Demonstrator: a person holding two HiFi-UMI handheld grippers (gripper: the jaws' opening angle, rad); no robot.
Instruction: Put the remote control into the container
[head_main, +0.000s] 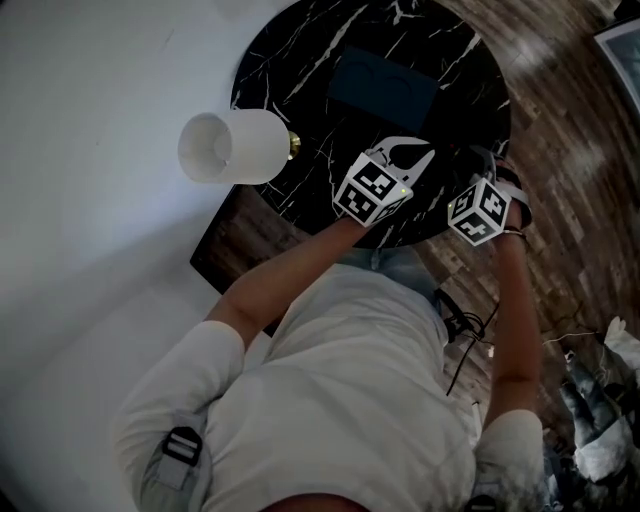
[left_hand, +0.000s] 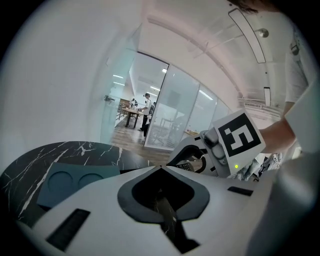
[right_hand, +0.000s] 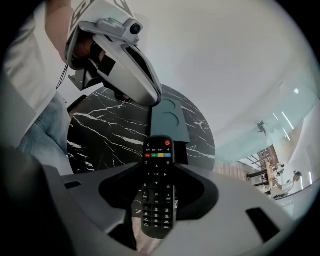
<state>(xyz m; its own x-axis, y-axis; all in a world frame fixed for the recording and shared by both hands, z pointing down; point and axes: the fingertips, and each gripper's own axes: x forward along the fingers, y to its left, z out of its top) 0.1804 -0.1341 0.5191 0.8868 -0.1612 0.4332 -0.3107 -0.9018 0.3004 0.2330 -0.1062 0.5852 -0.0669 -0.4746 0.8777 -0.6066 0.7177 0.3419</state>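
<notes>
An office: glass partitions (left_hand: 175, 117), with desks (left_hand: 131, 114) beyond.

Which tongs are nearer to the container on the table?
Left. The left tongs hang just short of the container; the right tongs, holding the remote control, are farther back.

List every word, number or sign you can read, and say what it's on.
"OK": centre button of the remote control.
Remaining remote buttons: print too small to read.
Marker cubes: black-and-white square patterns only, no words.
</notes>
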